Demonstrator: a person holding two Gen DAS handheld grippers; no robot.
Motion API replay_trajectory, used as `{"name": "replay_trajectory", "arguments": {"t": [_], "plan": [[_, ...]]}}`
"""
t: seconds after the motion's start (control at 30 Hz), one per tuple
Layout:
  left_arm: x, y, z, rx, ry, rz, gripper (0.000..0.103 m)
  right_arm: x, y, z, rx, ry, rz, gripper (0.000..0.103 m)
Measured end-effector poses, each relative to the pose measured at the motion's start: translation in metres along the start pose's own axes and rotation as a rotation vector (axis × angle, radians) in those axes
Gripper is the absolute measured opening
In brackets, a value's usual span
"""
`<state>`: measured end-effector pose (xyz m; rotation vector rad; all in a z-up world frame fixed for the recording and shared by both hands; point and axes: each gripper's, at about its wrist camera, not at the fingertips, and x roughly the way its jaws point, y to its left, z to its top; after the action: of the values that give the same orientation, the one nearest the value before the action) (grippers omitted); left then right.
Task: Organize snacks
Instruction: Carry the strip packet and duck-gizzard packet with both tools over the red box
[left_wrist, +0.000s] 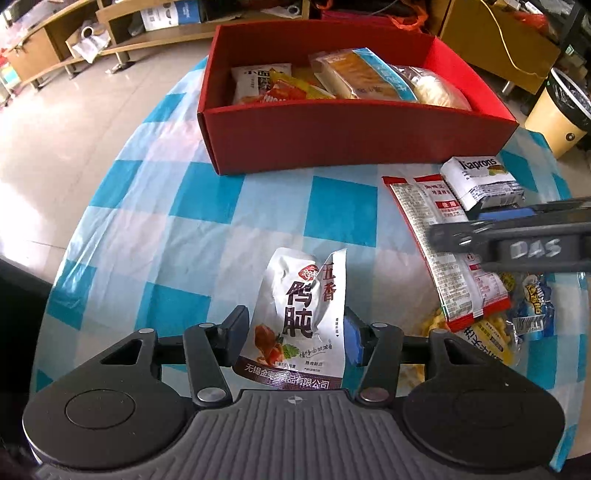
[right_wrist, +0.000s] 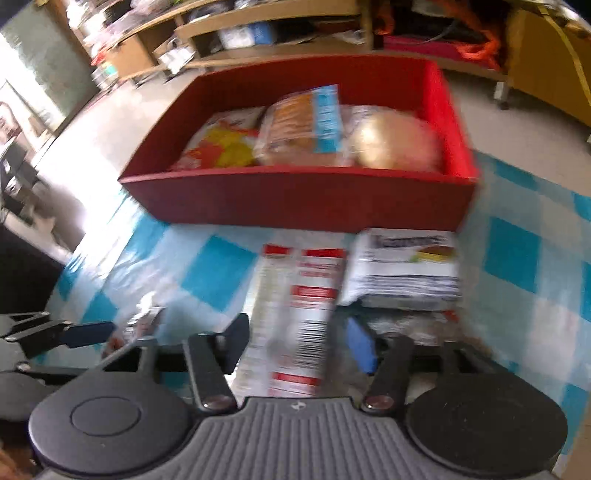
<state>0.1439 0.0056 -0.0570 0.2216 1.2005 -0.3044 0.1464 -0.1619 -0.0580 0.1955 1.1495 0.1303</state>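
- Left gripper (left_wrist: 295, 334): its 2 fingers bracket a silver pouch (left_wrist: 299, 314), black pad at one side and blue pad at the other. The pads sit at the pouch edges; whether they actually press it cannot be told.
- Silver pouch: shiny foil, crumpled at the top, large dark Chinese characters down the front, a red round logo, a food photo low on the left, and a dark band of white text along the bottom. It lies on the tablecloth (left_wrist: 207, 192), near the camera and well apart from the red box (left_wrist: 354, 138).
- Red box: open-topped card box at the far side of the table. Inside lie a white packet (left_wrist: 258, 79), a yellow-and-orange packet (left_wrist: 295, 88), a clear-wrapped bread with a blue stripe (left_wrist: 369, 74) and a pale round bun (left_wrist: 432, 88).
- Right gripper (right_wrist: 299, 343): fingers spread apart, astride a long red-and-white sachet strip (right_wrist: 303, 314) with a barcode. The view is motion-blurred, so contact cannot be told.
- White "Naprons" pack (left_wrist: 480, 181): lies just beside the strip, close to the box's front wall.
- Yellow and blue snack bags (left_wrist: 517, 314) lie partly under the strip's near end.
- Tablecloth: blue-and-white checks.
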Motion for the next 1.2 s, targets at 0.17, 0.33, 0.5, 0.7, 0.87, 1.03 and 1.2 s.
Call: {"name": "replay_trajectory", "arguments": {"t": [0.17, 0.33, 0.5, 0.7, 0.87, 1.03, 1.2], "plan": [[0.006, 0.009, -0.001, -0.018, 0.026, -0.005, 0.061, 0.022, 0.013, -0.001, -0.045, 0.037, -0.036, 0.089], [0.012, 0.013, -0.002, -0.022, 0.046, -0.002, 0.062, 0.034, 0.026, -0.003, -0.12, 0.077, -0.059, 0.103], [0.011, 0.006, -0.004, 0.02, 0.032, 0.044, 0.062, 0.032, 0.032, -0.008, -0.188, 0.051, -0.081, 0.096], [0.006, 0.002, -0.005, 0.041, 0.005, 0.071, 0.061, 0.015, 0.031, -0.023, -0.235, 0.023, -0.062, 0.057], [0.0, 0.003, -0.002, 0.015, -0.002, 0.042, 0.061, 0.002, 0.011, -0.016, -0.138, 0.015, 0.006, 0.051], [-0.005, 0.001, 0.003, -0.004, -0.007, -0.001, 0.061, -0.019, -0.002, -0.015, -0.094, -0.022, 0.057, 0.05], [-0.018, -0.001, 0.01, -0.024, -0.038, -0.039, 0.061, -0.045, -0.013, -0.008, -0.033, -0.085, 0.114, 0.05]]}}
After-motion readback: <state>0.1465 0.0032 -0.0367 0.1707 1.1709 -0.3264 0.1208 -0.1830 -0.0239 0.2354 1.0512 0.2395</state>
